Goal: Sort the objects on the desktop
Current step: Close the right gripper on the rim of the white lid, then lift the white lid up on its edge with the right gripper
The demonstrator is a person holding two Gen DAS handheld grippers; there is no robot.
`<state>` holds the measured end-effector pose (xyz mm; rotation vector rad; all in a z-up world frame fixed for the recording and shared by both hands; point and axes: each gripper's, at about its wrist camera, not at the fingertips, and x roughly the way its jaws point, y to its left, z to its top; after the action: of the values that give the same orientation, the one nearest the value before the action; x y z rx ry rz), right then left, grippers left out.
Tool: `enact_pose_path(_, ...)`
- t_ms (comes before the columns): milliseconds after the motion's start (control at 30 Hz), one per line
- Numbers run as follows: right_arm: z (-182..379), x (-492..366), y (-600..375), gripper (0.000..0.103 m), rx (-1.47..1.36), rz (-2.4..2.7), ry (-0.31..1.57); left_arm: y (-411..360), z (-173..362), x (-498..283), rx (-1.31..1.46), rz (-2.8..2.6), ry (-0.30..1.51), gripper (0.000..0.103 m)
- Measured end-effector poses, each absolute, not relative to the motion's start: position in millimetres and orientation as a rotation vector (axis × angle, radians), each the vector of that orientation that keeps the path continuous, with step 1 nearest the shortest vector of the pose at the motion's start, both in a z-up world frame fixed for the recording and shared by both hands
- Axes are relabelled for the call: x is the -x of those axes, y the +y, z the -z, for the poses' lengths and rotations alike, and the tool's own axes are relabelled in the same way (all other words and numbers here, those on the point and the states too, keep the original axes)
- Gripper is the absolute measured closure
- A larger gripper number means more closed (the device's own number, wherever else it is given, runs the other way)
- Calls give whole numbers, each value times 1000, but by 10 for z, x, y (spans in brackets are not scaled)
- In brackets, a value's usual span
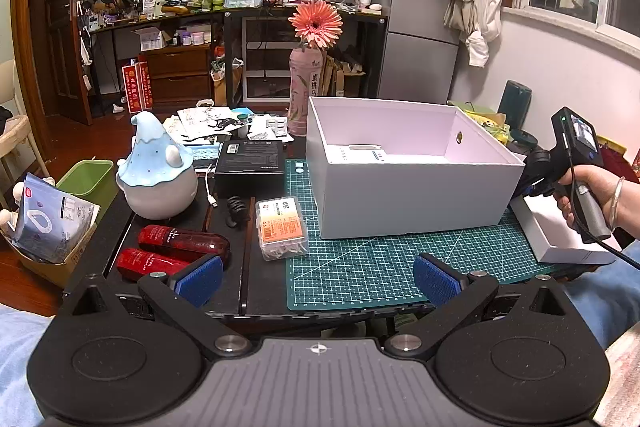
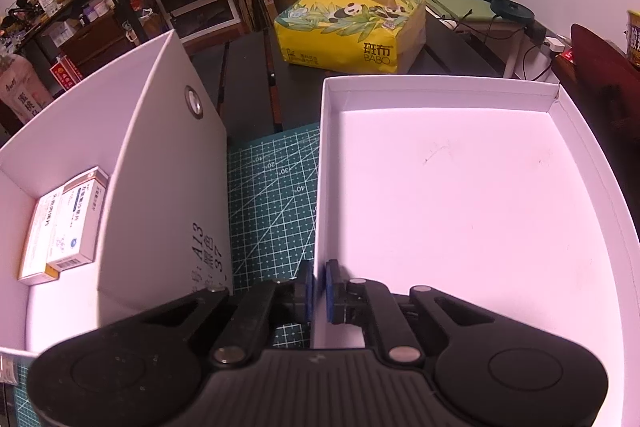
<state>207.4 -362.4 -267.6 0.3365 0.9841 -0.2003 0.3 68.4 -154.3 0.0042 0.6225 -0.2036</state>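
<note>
The white storage box [image 2: 160,163] stands on the green cutting mat [image 2: 272,195], two medicine cartons [image 2: 64,227] inside. Just beside it, on its right, lies the upturned box lid [image 2: 460,195]. The right gripper [image 2: 318,287] is clamped on the lid's left wall, which runs straight ahead of the fingers. The left gripper [image 1: 318,279] hangs apart, empty, nearer the two red bottles [image 1: 176,251] and clear pill case [image 1: 282,227].

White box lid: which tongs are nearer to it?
Right. The right tongs are shut on the white box lid's near wall; the left tongs hang open over the cutting mat, apart.
</note>
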Motion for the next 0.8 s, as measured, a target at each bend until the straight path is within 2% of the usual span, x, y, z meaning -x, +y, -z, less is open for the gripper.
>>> enact_pose_path(800,1908,-1649,-4059,101,-700,75,725,673,1553,24,-19,197,612,0)
